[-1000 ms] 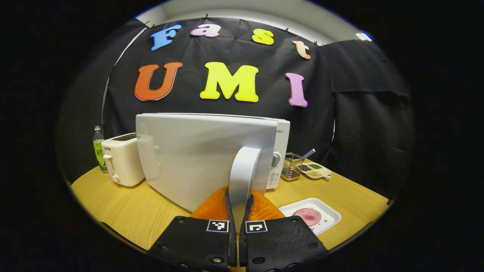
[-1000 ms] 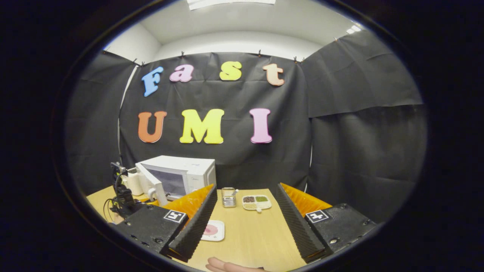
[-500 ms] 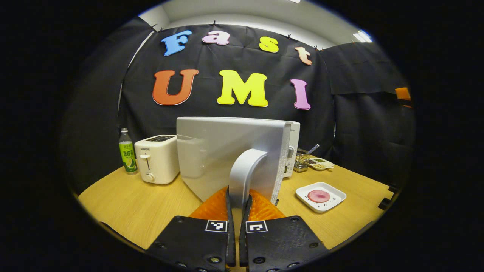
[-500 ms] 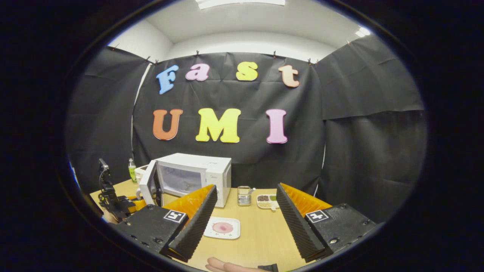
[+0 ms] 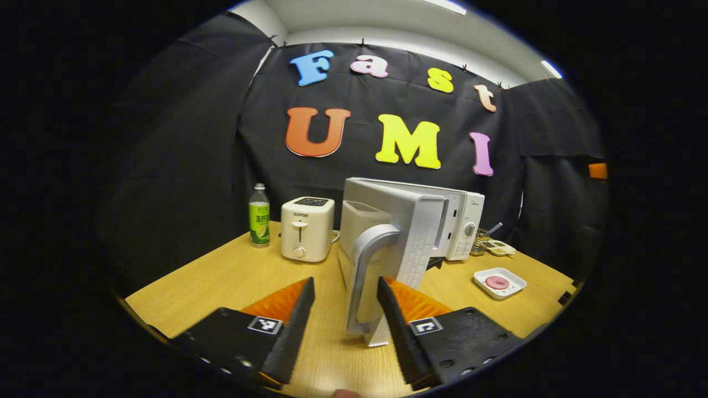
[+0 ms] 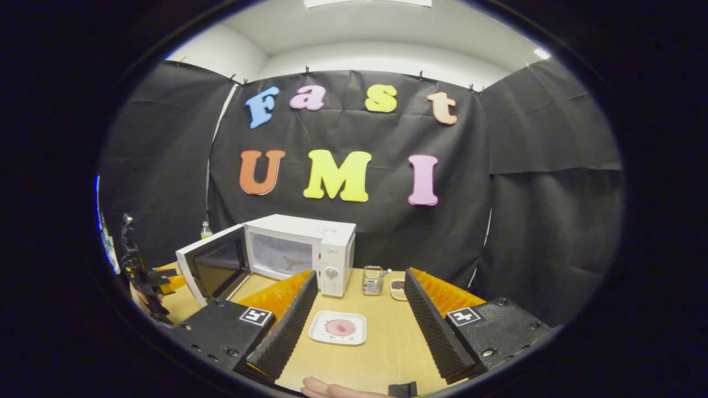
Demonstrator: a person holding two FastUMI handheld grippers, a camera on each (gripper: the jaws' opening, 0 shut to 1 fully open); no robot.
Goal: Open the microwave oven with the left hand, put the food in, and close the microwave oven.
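The white microwave (image 6: 301, 249) stands at the back of the wooden table with its door (image 6: 213, 268) swung wide to the left. In the left gripper view, the door's grey handle (image 5: 368, 260) stands between the fingers of my left gripper (image 5: 344, 284), which is open and not pressing on it. The left gripper (image 6: 145, 276) also appears at the far left of the right gripper view, beside the door. A white plate (image 6: 338, 327) with a pink slice of food (image 6: 341, 327) lies on the table just beyond my right gripper (image 6: 359, 276), which is open and holds nothing. The plate (image 5: 499, 283) is at the right in the left gripper view.
A white toaster (image 5: 307, 228) and a green-labelled bottle (image 5: 258, 215) stand left of the microwave. A wire basket (image 6: 373, 279) and a small divided dish (image 6: 397, 287) sit to the microwave's right. A hand (image 6: 332, 388) shows at the bottom edge.
My left gripper has opened and let go of the door handle. The door has swung from half open to wide open. The right gripper has drifted toward the plate.
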